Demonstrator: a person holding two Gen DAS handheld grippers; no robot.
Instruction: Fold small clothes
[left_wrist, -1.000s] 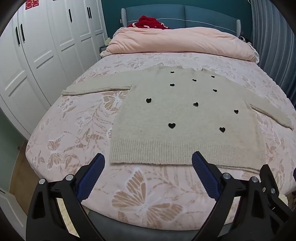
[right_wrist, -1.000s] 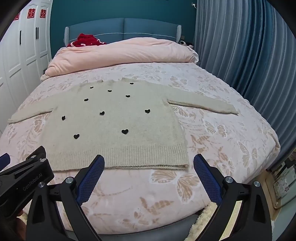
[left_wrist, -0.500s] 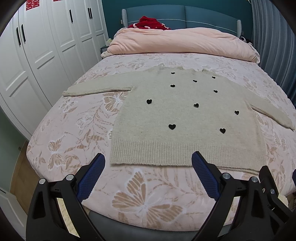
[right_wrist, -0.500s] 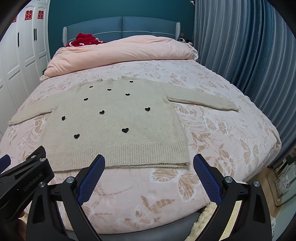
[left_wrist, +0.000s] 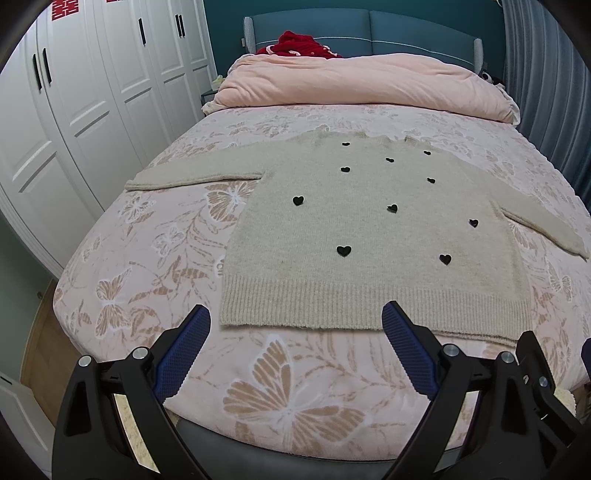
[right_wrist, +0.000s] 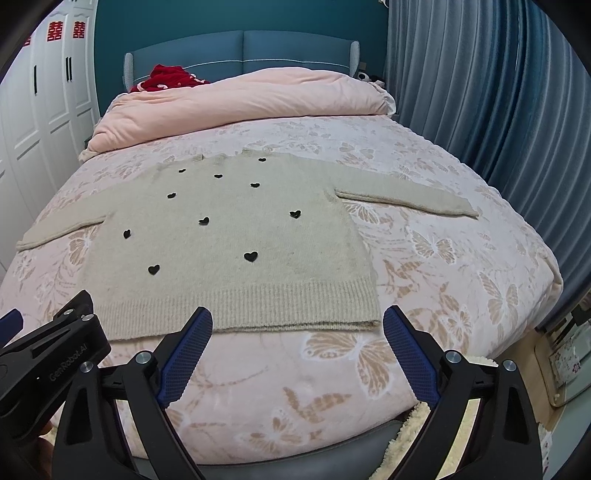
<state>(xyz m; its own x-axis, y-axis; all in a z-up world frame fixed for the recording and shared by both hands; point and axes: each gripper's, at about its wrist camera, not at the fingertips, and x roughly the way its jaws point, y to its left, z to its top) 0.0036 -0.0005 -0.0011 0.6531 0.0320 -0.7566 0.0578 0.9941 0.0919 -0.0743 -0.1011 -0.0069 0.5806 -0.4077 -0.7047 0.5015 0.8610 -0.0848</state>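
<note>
Beige knit sweater (left_wrist: 373, 236) lies flat on the bed (left_wrist: 147, 266), sleeves spread; left gripper (left_wrist: 295, 325) and right gripper (right_wrist: 297, 325) hover spread wide and empty; pinching one layer could skew the fold.

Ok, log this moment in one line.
stage: pre-grasp | sweater: flat on bed, sleeves spread | left gripper: open, empty | right gripper: open, empty
</note>
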